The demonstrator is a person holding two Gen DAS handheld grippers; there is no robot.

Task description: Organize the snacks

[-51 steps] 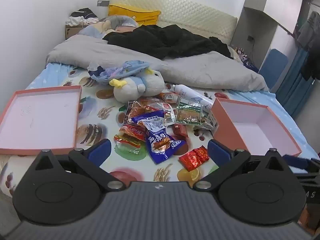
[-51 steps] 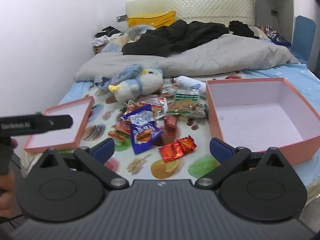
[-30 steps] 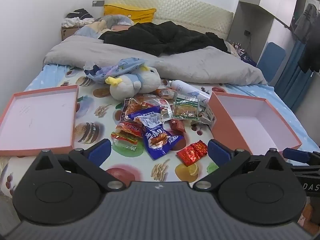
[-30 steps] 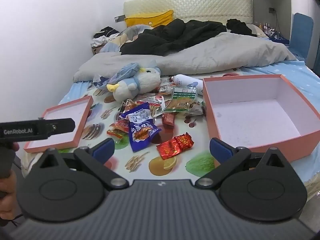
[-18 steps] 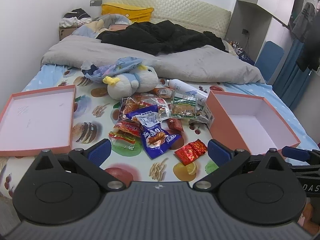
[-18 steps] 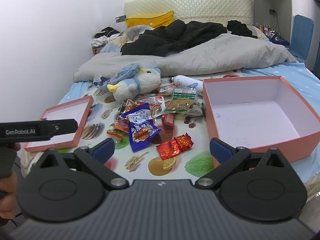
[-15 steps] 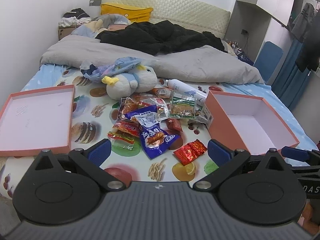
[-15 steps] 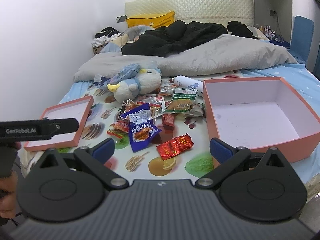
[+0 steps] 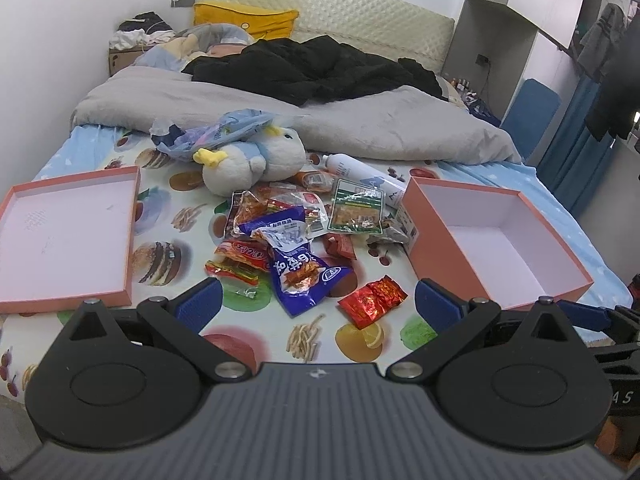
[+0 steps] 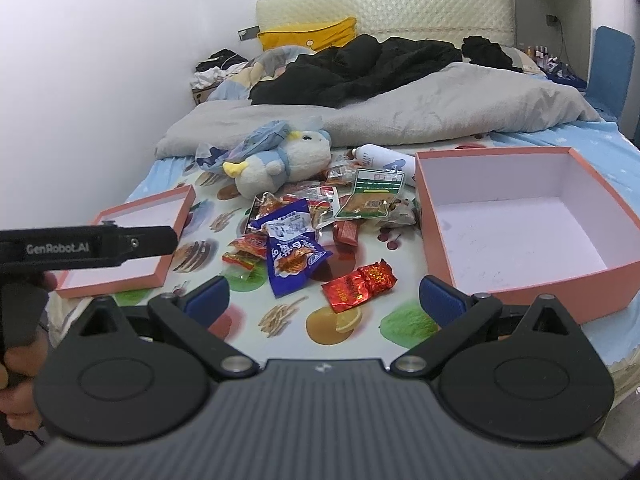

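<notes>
On bed: plush duck (image 9: 256, 156), spray bottle (image 9: 362, 172), snack pile (image 9: 296, 236) between pink lid (image 9: 68, 236) and pink box (image 9: 492, 240); both tools (image 9: 316, 304) (image 10: 324, 300) spread apart, empty, short of red packet (image 10: 358, 286).

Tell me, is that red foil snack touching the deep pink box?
Apart. The right wrist view shows printed sheet between the red foil snack and the deep pink box.

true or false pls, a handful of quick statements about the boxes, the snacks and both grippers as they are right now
1. The deep pink box is empty. True.
2. The right gripper grips the red foil packet. False: open, holding nothing; the packet lies on the bed sheet.
3. The plush toy sits inside the shallow pink lid. False: it lies on the sheet beyond the snack pile.
4. The left gripper is open. True.
5. The blue snack bag lies in the pile between lid and box. True.
</notes>
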